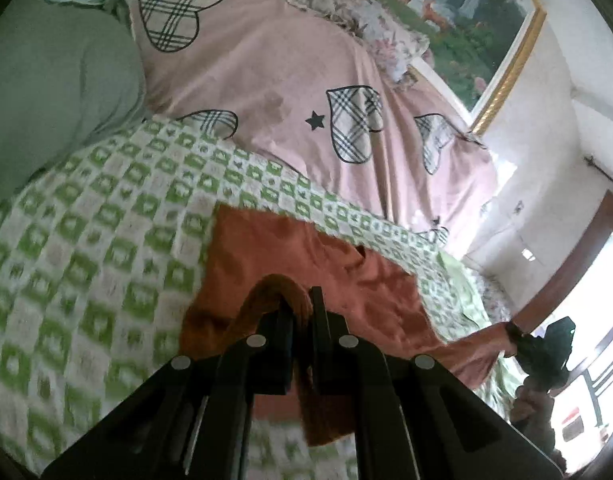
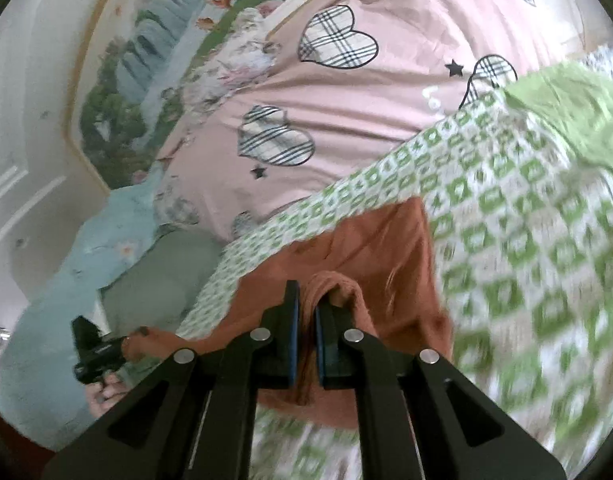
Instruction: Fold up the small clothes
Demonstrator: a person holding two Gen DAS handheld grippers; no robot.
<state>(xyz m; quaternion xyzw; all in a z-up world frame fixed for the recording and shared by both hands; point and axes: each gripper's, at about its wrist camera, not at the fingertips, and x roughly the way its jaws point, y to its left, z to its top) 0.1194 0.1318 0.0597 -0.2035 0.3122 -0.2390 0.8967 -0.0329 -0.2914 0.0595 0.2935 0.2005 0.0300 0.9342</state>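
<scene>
Both of the person's tools are clamping the small rust-orange cloth garment [image 1: 306, 264]: the left gripper [image 1: 300, 308] is pinching a bunched edge of it, and the right gripper [image 2: 306, 304] is pinching another, each visible at the other's side, toward 3 o'clock in the left view and 9 o'clock in the right. The garment is lying partly spread on the green-and-white checked blanket [image 1: 106, 220] covering the bed, with the pink heart-print duvet [image 1: 266, 60] toward 12 o'clock. The fold seems to be only beginning, with smoothing and later folds left; no container is showing.
</scene>
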